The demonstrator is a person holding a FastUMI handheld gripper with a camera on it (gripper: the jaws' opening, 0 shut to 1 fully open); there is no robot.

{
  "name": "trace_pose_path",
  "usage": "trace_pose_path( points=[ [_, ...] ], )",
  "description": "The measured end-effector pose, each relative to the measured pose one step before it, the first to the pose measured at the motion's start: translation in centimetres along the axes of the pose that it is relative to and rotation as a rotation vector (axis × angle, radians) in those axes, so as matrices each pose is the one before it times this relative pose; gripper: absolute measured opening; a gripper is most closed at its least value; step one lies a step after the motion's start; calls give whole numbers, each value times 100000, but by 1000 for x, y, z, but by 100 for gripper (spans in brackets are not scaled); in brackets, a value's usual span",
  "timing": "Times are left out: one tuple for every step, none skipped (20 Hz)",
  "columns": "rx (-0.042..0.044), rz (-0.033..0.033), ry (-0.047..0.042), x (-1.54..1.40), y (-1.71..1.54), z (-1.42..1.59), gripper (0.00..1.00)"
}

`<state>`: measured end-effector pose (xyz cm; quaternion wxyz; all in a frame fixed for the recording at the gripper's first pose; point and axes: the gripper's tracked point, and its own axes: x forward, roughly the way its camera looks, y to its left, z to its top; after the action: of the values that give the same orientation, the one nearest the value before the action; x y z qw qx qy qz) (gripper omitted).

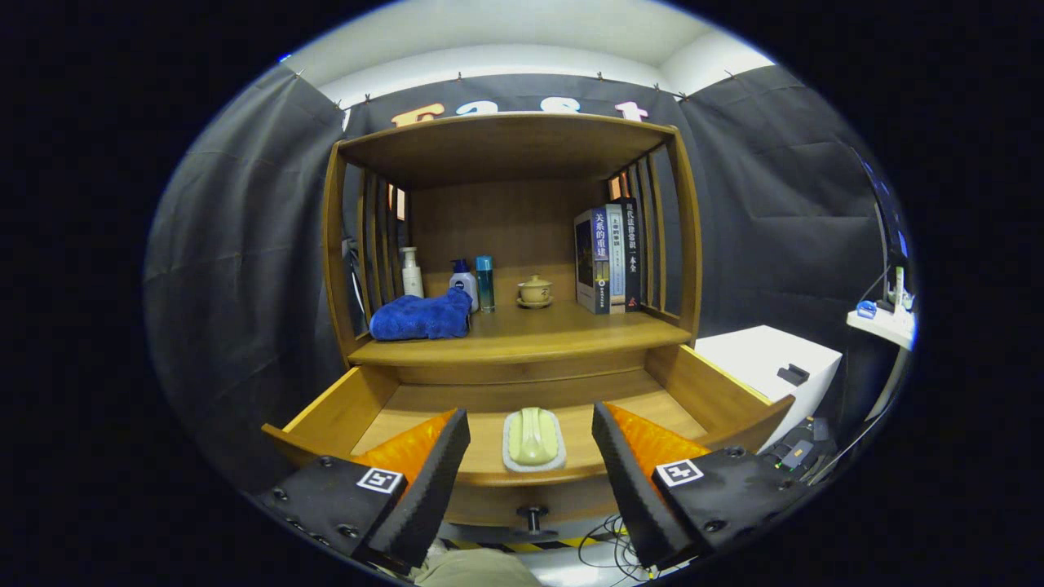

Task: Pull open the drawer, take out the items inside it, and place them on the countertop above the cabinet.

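Wooden pull-out drawer (pixel 342 412) stood open; the pale green plastic brush (pixel 533 438) lay inside, between and just ahead of the released claw (pixel 530 477). Best approach: descend centred, straddling its long sides.
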<state>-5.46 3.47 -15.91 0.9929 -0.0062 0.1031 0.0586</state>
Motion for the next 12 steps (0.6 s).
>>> trace_pose_path(
  points=[
    [40, 897, 686, 639, 243, 447, 94],
    [386, 839, 586, 724, 295, 501, 94],
    [593, 1233, 797, 653, 382, 532, 95],
    [804, 811, 1129, 777, 301, 489, 95],
    [1346, 1056, 1664, 581, 165, 363, 96],
    [1102, 830, 910, 974, 205, 383, 97],
    [230, -323, 1592, 598, -173, 537, 97],
    [-585, -930, 1534, 1023, -375, 253, 97],
    [-999, -923, 1812, 720, -315, 580, 97],
    [-1654, -378, 1313, 1078, -238, 401, 97],
    [-1488, -149, 2667, 898, -105, 256, 97],
    [-1145, 437, 3029, 767, -6, 6, 97]
  ],
)
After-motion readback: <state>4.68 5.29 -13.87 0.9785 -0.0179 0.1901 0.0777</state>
